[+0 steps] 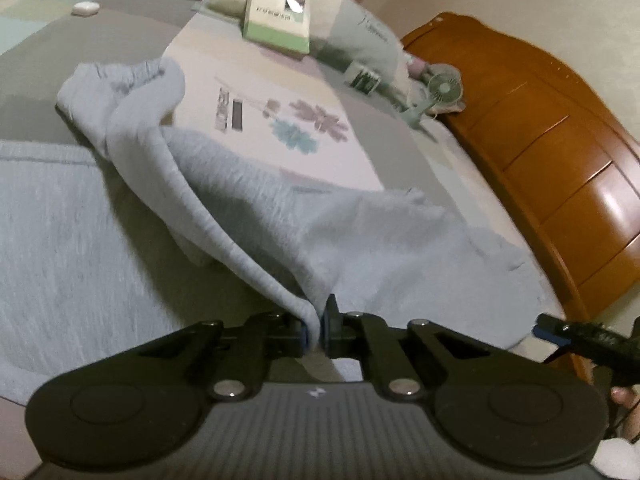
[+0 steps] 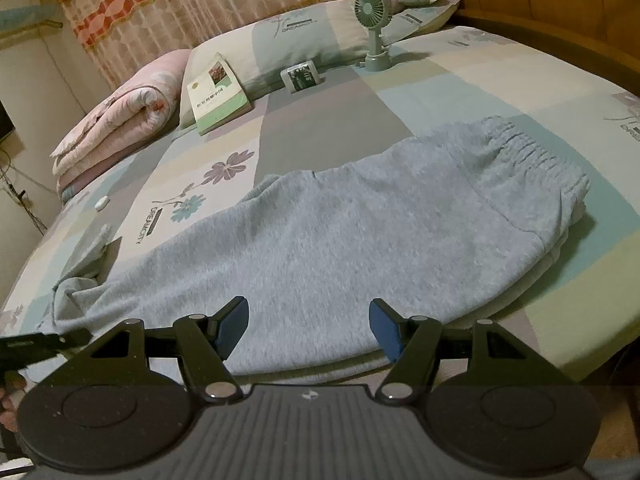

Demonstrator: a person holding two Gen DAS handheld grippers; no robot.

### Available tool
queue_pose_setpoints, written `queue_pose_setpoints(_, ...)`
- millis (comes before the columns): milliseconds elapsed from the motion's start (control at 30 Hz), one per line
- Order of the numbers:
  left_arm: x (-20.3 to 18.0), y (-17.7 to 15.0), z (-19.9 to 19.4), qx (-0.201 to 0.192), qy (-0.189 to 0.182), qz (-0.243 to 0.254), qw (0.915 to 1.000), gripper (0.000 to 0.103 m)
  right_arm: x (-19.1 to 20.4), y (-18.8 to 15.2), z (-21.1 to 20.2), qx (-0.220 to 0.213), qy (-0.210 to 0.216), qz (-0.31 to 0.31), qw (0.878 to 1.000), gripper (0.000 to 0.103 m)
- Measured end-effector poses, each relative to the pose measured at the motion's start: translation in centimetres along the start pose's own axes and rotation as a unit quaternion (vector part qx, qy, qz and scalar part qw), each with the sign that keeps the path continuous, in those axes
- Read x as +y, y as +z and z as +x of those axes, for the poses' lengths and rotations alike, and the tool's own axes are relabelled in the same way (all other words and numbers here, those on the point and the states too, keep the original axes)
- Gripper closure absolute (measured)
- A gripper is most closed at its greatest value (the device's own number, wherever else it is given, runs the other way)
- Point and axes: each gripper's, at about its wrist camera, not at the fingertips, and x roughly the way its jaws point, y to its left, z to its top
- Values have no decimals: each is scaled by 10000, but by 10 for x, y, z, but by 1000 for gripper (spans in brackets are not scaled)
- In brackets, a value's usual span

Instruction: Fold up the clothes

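Light grey sweatpants (image 2: 340, 232) lie spread across the bed, the elastic waistband (image 2: 532, 156) to the right and the legs running left. In the left wrist view my left gripper (image 1: 318, 320) is shut on a raised ridge of the grey sweatpants (image 1: 360, 240); the cloth rises from the pads in a fold toward a bunched leg end (image 1: 120, 80). My right gripper (image 2: 308, 320) stands open just over the near edge of the pants, with nothing pinched between its blue pads (image 2: 230, 328).
A patchwork bedsheet (image 2: 328, 120) covers the bed. A green-and-white book (image 2: 216, 92), a small packet (image 2: 302, 76), a green desk fan (image 2: 374, 28) and a pillow (image 2: 304, 36) sit at the far side. A folded pink quilt (image 2: 120, 120) lies left. A wooden headboard (image 1: 540, 140) borders the bed.
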Motion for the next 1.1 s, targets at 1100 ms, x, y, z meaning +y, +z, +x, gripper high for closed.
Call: queue_pose_setpoints(1100,-42,77,48,422,1454,2563,9547,73,9,1,17,296,32,-253,9992,32)
